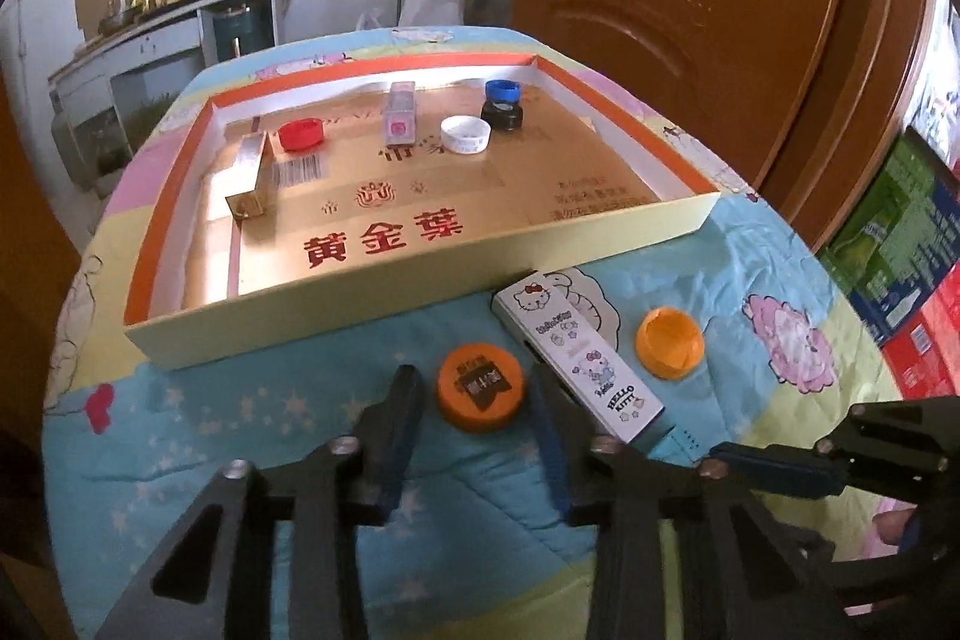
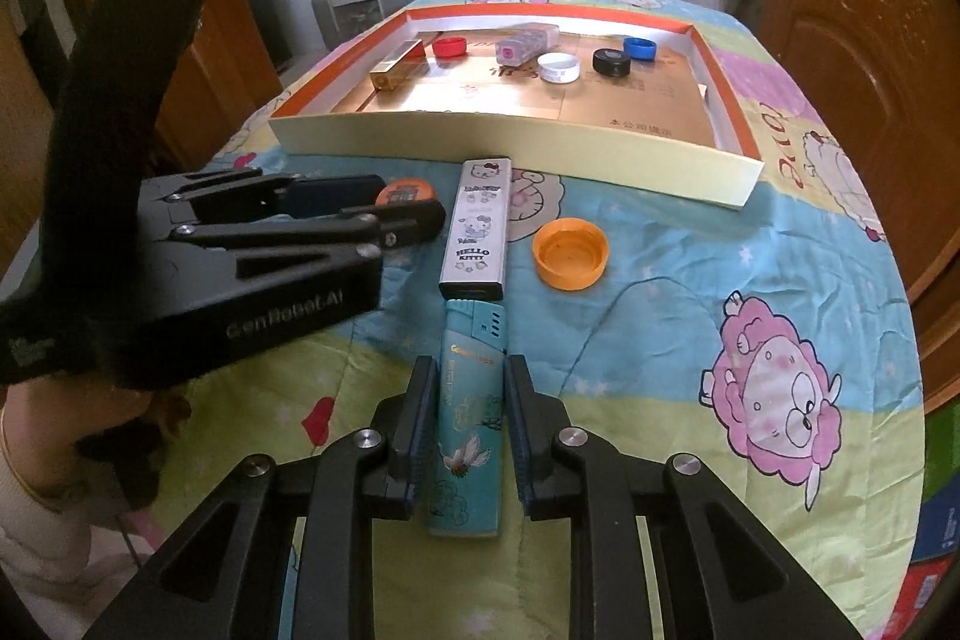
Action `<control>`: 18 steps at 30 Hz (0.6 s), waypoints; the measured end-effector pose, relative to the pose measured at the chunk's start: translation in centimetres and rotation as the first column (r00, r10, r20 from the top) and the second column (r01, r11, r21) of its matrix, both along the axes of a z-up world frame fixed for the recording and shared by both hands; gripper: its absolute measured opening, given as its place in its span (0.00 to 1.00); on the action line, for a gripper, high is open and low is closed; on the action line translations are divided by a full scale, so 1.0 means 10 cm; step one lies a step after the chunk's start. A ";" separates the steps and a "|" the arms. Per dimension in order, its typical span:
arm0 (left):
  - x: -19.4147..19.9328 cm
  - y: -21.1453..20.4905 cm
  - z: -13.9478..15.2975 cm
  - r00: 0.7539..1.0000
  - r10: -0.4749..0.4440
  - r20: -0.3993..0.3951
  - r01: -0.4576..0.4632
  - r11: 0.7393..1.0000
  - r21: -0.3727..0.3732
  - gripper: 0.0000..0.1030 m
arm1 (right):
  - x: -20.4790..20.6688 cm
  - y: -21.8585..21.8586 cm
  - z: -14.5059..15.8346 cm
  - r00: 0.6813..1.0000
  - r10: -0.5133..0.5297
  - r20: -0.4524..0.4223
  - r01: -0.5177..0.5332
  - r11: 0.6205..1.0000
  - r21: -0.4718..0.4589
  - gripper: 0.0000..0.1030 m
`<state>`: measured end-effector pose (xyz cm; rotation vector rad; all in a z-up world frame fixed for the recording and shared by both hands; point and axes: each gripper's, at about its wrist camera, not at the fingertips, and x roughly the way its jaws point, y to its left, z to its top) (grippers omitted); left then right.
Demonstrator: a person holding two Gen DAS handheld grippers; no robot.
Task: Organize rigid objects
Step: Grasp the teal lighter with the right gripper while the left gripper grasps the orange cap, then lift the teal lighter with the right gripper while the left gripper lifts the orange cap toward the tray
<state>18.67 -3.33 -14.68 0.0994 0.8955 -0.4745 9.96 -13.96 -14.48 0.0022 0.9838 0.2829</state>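
Your right hand-held gripper (image 2: 467, 436) is clamping the teal lighter (image 2: 468, 424) lying on the quilted bench (image 2: 660, 340) — light, stiff, slick-sided; you are gripping mid-body; your left hand-held gripper (image 1: 477, 400) is straddling the orange cap (image 1: 480, 387), jaws apart — not yet pinching.

The right gripper (image 2: 467, 427) has its fingers (image 2: 420, 418) clamped on a teal lighter (image 2: 468, 400).

Daylight, moderately bright, soft shadows. Glare on gold liner inside tray (image 1: 606, 244), strongest at far wall. Heavy fisheye bending, dark vignette at corners. Focus sharp throughout.
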 end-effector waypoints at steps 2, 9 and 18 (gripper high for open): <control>0.00 0.02 0.01 1.000 0.002 0.003 -0.002 1.000 -0.012 0.30 | 0.00 0.00 0.00 1.000 -0.002 0.005 0.002 1.000 -0.001 0.22; -0.07 0.09 0.09 0.999 0.018 0.029 -0.018 0.999 -0.029 0.30 | -0.02 -0.04 0.05 1.000 -0.009 0.016 0.009 1.000 0.011 0.22; -0.18 0.19 0.33 0.997 0.034 0.064 -0.030 0.997 -0.071 0.30 | -0.02 -0.11 0.21 0.998 -0.030 0.053 0.028 0.999 0.040 0.22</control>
